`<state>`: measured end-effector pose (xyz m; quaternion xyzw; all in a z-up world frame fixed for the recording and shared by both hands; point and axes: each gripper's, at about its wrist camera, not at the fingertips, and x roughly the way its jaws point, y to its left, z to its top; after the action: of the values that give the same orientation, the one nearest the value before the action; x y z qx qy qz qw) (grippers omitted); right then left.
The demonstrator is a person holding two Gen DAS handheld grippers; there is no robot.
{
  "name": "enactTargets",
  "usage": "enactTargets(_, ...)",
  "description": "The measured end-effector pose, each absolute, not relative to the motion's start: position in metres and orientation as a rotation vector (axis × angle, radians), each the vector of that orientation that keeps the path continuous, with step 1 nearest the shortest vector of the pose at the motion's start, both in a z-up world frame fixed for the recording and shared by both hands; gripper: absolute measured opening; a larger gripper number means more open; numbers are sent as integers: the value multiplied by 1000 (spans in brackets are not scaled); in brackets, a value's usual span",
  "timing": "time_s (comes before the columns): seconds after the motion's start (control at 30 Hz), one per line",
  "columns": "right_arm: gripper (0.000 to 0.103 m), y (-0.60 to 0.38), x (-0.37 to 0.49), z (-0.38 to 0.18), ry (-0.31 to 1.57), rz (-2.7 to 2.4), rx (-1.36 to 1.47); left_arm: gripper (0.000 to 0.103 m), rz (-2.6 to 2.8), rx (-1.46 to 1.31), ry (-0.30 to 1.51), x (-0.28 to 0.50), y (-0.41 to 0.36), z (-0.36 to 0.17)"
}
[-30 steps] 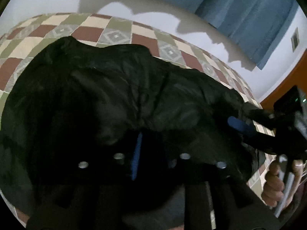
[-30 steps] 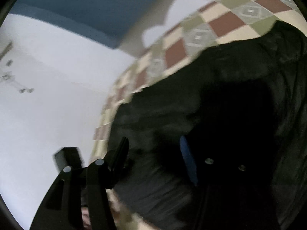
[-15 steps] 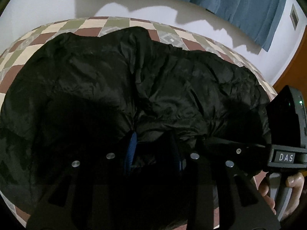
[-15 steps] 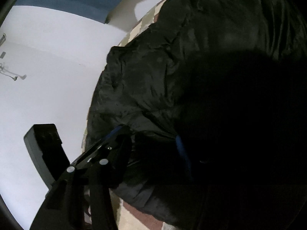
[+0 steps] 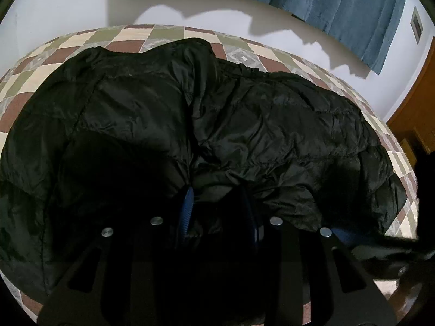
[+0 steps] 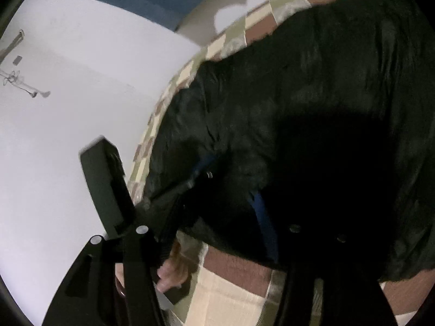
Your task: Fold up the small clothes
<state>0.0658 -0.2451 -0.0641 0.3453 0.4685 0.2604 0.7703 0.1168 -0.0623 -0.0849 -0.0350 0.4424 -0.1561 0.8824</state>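
Observation:
A black padded jacket (image 5: pixel 244 125) lies spread over a checked quilt (image 5: pixel 168 31). My left gripper (image 5: pixel 220 212) sits at the jacket's near edge. A thick bunch of that edge is pinched between its blue pads (image 5: pixel 187 209), and creases run to them. In the right wrist view the jacket (image 6: pixel 326 81) fills the right half. My right gripper (image 6: pixel 220 203) is at its near hem with its jaws opening; the hem lies loosely between them. One right finger (image 5: pixel 348 235) shows under the jacket's edge at lower right of the left wrist view.
The quilt (image 6: pixel 231 293) covers a bed that ends close to a white wall (image 6: pixel 68 108). Blue curtains (image 5: pixel 339 2) hang behind and a wooden door (image 5: pixel 416 108) stands at the right. A hand (image 6: pixel 174 271) holds the left gripper's housing (image 6: pixel 103 179).
The jacket now lies spread farther toward the bed's far side. The right gripper has sunk and come in low beside the left one, at the hem. Its jaws stand wider than half a second ago.

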Motion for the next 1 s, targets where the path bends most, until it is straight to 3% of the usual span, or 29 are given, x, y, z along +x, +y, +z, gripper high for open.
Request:
enactTargets(0.17,46,-248,74,-95,1046,523,745,35,-329,-76,926,117,-61,-86)
enactTargets(0.43,49,-247,70,-60,1033,539,733,36,-389,-127,850,96,-35,-46)
enactTargets(0.53,51,-248,73,-28,962,572,726,44,-379,-115,802,87,-15,-29)
enactTargets(0.63,54,-241,102,-12,925,564,699,45,-342,-118,781,87,9,-21)
enactTargets(0.77,54,-238,146,-28,971,523,708,47,-271,-156,785,96,48,-18)
enactTargets(0.87,54,-235,176,-77,1105,425,755,50,-238,-192,812,102,76,-22)
enactTargets(0.93,41,-233,183,-98,1129,390,771,50,-216,-197,834,106,91,-27)
enactTargets(1.0,38,-234,176,-101,1116,374,759,50,-215,-211,859,110,102,-32)
